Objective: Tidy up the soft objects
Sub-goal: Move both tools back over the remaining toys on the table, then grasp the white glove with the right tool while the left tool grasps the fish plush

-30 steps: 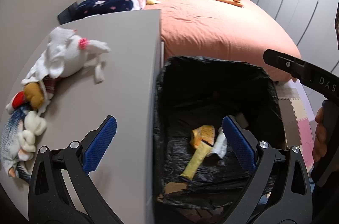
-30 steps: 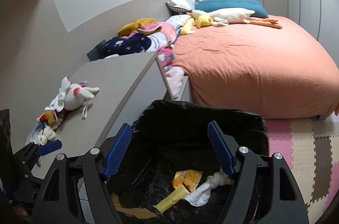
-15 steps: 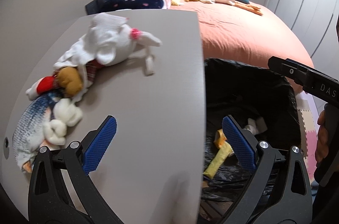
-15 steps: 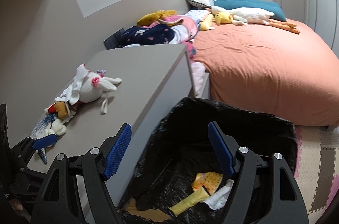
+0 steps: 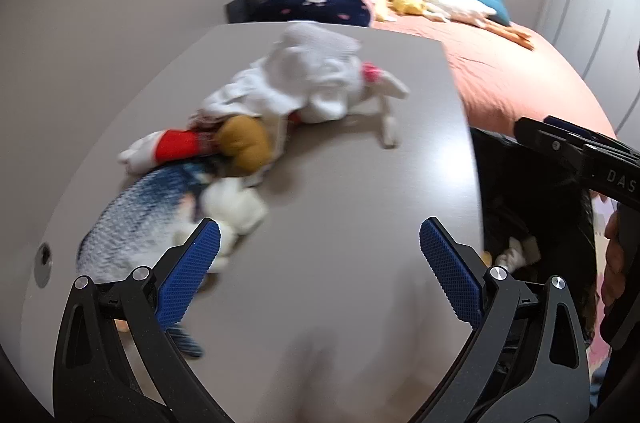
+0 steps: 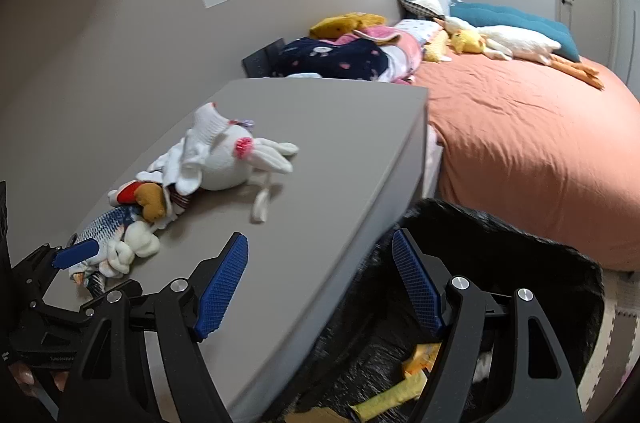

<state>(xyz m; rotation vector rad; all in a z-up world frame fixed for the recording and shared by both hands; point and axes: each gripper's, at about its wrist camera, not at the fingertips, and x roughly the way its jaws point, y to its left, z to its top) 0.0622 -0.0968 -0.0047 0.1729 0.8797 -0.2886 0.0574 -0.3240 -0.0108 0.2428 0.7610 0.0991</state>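
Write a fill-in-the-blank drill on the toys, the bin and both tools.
1. The white bunny plush lies on the grey ____.
2. The bin beside the desk is lined with a ____ bag.
3. The left tool and right tool both have their jaws ____, holding nothing.
4. The fish plush is patterned white and ____.

Missing words: desk; black; open; blue
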